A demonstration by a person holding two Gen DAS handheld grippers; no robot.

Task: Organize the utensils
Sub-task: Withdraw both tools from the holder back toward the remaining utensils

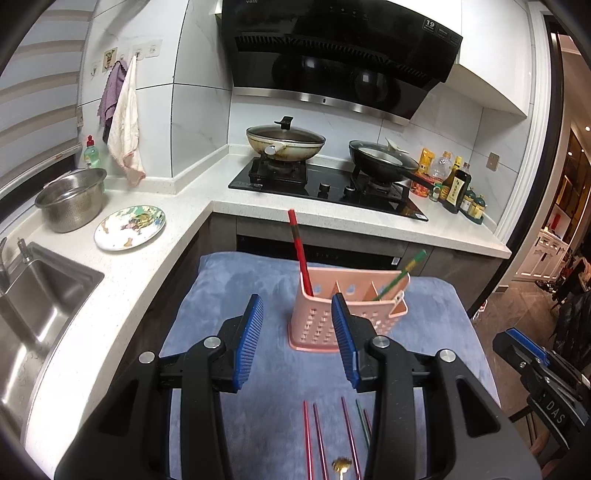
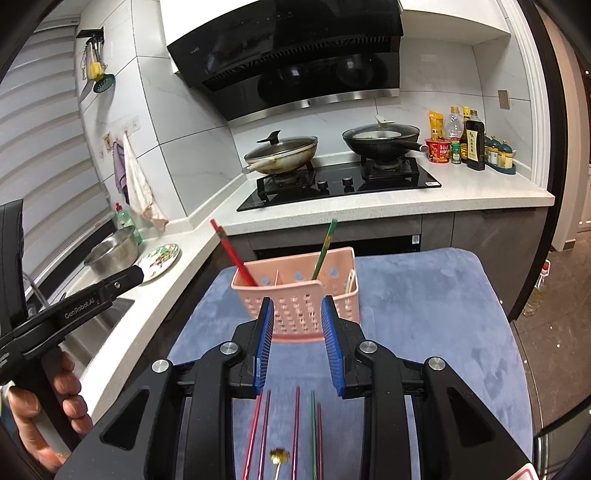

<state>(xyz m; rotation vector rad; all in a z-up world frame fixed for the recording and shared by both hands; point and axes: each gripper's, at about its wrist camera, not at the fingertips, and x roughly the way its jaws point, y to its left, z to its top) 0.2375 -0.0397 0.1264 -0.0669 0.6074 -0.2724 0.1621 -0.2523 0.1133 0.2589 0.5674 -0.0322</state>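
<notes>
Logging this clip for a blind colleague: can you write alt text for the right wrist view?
An open, empty right hand-held gripper hovers over a blue mat, facing a pink utensil caddy holding one red chopstick and one green chopstick. More chopsticks lie flat below; kitchen counter and stove behind.

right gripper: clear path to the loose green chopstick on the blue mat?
Probably yes. The right gripper is open and empty, and the thin green chopstick lies flat on the blue fleece mat just beneath it, uncovered. Red chopsticks lie close alongside, so a stray pinch is possible.

"GenRobot.AI" on left gripper [image 2: 92, 297], "DAS" — right gripper [image 1: 554, 410], "19" — range hood [image 1: 430, 25]
</notes>
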